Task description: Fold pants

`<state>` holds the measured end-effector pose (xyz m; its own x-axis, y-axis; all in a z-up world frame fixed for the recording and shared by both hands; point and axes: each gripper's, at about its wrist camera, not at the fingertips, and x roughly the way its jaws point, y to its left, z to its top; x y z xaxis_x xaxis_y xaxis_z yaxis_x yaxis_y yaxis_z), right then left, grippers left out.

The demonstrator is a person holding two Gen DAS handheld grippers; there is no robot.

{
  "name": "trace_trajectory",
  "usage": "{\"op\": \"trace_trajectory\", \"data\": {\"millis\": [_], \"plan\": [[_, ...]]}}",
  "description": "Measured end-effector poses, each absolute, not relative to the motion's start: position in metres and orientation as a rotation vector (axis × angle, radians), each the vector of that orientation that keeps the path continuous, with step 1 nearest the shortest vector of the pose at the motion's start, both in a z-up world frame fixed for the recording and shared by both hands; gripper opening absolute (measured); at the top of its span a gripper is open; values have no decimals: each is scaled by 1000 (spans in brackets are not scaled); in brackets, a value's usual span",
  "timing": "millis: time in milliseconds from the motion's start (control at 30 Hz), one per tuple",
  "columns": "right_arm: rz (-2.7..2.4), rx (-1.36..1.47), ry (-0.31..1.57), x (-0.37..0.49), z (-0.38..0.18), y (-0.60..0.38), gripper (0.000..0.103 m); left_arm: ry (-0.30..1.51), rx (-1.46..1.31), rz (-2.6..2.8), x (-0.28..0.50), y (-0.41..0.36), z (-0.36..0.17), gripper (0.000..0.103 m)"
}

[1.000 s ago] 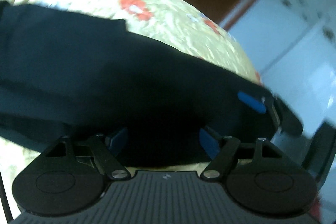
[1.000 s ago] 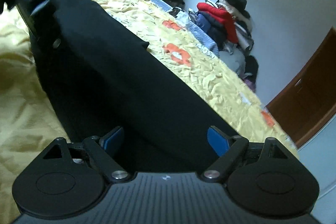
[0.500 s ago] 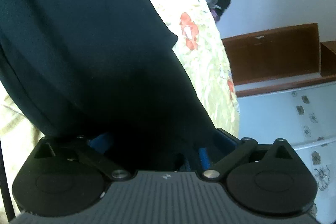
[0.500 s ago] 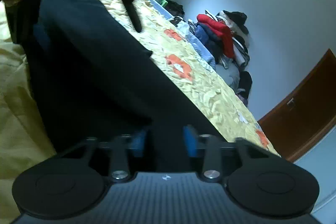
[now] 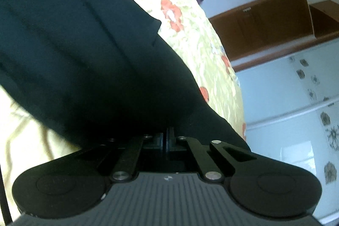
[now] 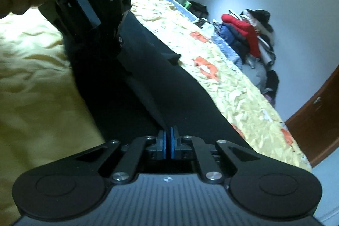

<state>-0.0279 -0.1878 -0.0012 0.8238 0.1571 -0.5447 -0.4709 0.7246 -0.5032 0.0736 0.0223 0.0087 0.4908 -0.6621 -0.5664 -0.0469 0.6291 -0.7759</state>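
Pants (image 5: 84,46), black, lie flat on the bed's yellow floral bedspread (image 6: 31,77). Left tongs (image 5: 167,137) have just snapped closed, pads pinching the near pants edge. Right tongs (image 6: 168,141) likewise just closed on that fabric edge. Beyond the pants: clothes pile (image 6: 247,37) against the wall, brown door (image 5: 264,22) further off.

Matt black cloth pants (image 5: 84,52) — crinkled quilt (image 6: 228,86)
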Motion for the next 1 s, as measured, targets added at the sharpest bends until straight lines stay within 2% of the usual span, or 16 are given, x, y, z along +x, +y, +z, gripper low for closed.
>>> {"op": "trace_trajectory", "data": {"millis": [267,333,433,467,533,600,667,733,800,833,900,933,967,1000], "plan": [[466,-675,590,-49,-2,-182,4,1074,-769,-429,65,33,-2,1],[461,-644,585,-50,-3,-185,4,1097,-754,-440,67,30,-4,10],[479,-576,575,-57,2,-194,5,1102,-702,-495,66,22,3,13],[487,-534,571,-60,7,-201,5,1088,-671,-520,65,18,10,16],[453,-421,559,-60,17,-223,5,1047,-597,-559,64,10,24,40],[365,-278,548,-58,25,-257,5,989,-521,-579,63,0,37,53],[227,-97,535,-57,31,-302,6,927,-418,-597,67,-16,48,60],[78,114,516,-56,32,-352,7,852,-304,-613,70,-33,56,74],[-78,368,497,-57,27,-408,15,745,-173,-585,75,-55,59,82],[-131,469,487,-58,23,-430,25,694,-102,-552,81,-68,58,85],[-215,682,454,-61,12,-473,50,595,63,-475,89,-92,45,91],[-240,778,436,-63,5,-490,72,577,134,-437,88,-99,37,91],[-255,857,422,-64,-1,-501,78,576,200,-399,92,-108,28,91],[-247,924,409,-62,-5,-513,78,588,246,-382,95,-115,16,91]]}}
